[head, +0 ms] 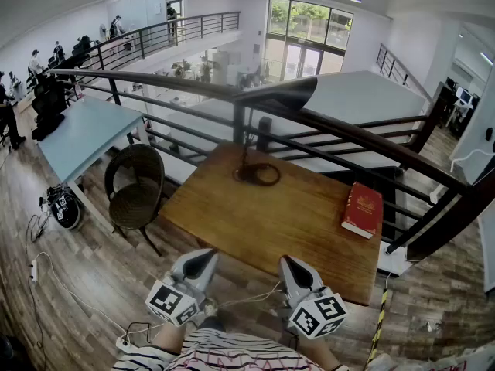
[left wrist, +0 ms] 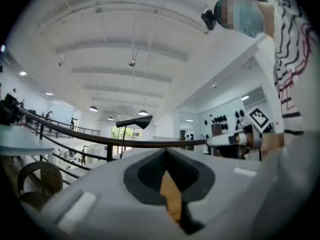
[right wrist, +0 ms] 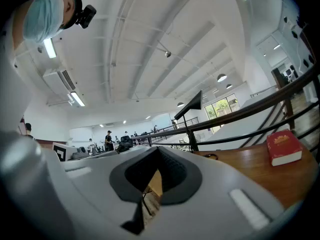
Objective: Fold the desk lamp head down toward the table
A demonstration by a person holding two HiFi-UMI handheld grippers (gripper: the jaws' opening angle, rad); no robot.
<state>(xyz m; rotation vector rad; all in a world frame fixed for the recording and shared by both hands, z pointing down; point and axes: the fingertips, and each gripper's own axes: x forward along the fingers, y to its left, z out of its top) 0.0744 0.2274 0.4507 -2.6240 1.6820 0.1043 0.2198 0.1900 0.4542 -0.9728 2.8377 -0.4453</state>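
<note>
Desk lamp (head: pixel 280 95) stands near the far edge of a wooden desk (head: pixel 294 222). It is black, with a thin upright stem rising from a ring-shaped base (head: pixel 259 175). Its long tapered head is raised high and lies roughly level, well above the desktop. In the head view the head overlaps the top bar of a dark railing (head: pixel 363 137) that runs just behind the desk.

A red book (head: pixel 362 209) lies flat near the desk's right edge, well apart from the lamp base and off to the side of the line from the grippers to the lamp. Left of the desk stands a wicker chair (head: pixel 137 184), and beyond it a pale blue table (head: pixel 85 134).

At the desk's near edge, both grippers are held level and pointed toward the lamp. The left gripper (head: pixel 207 255) and right gripper (head: pixel 286 261) each have their jaws together with nothing between them — both well short of the lamp. Cables (head: pixel 54 284) trail over the wooden floor at the left.
</note>
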